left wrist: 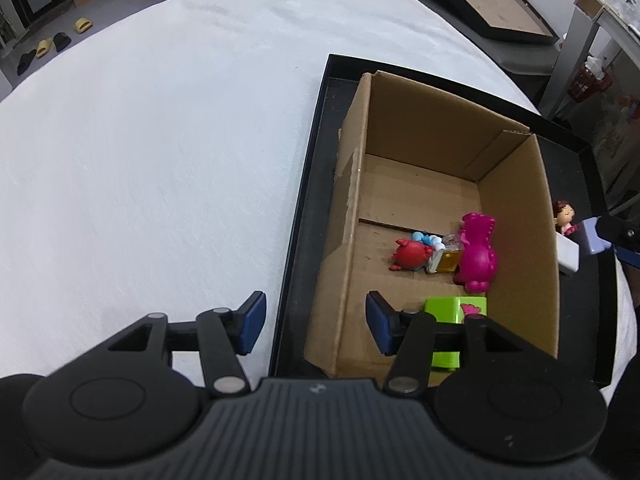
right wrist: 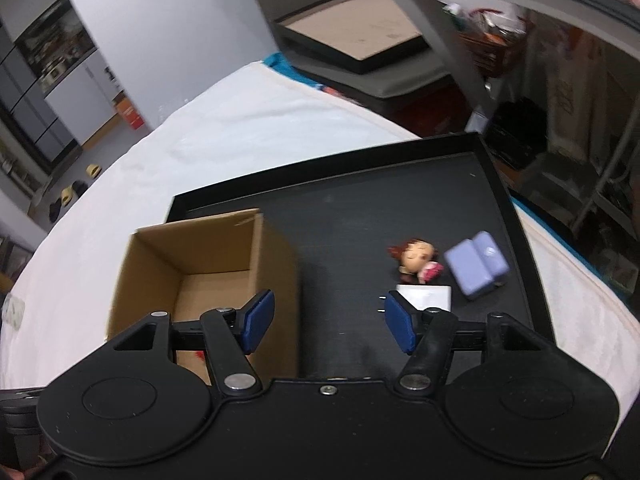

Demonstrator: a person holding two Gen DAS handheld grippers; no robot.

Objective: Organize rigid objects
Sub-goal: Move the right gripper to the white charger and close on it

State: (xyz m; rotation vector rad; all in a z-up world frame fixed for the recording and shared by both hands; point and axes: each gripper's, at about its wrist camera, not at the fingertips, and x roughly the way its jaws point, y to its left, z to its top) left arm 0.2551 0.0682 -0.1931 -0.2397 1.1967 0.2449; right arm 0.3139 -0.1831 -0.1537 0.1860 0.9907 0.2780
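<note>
A cardboard box (left wrist: 516, 216) stands in a black tray (left wrist: 308, 184) on a white-covered table. Inside lie a magenta dinosaur (left wrist: 478, 256), a red crab (left wrist: 410, 256), a small yellow cube (left wrist: 448, 260) and a green block (left wrist: 456, 312). My left gripper (left wrist: 316, 322) is open and empty over the box's near left wall. In the right wrist view the box (right wrist: 276, 256) is at left, and a doll figure (right wrist: 418, 262), a lilac case (right wrist: 476, 264) and a white charger (right wrist: 428, 296) lie on the tray (right wrist: 360, 216). My right gripper (right wrist: 328, 322) is open and empty above the tray, near the charger.
Black framed boards (left wrist: 492, 4) and shelving (right wrist: 560, 80) stand beyond the table's far right edge. Slippers (left wrist: 48, 46) lie on the floor at far left. White cloth (left wrist: 160, 140) covers the table left of the tray.
</note>
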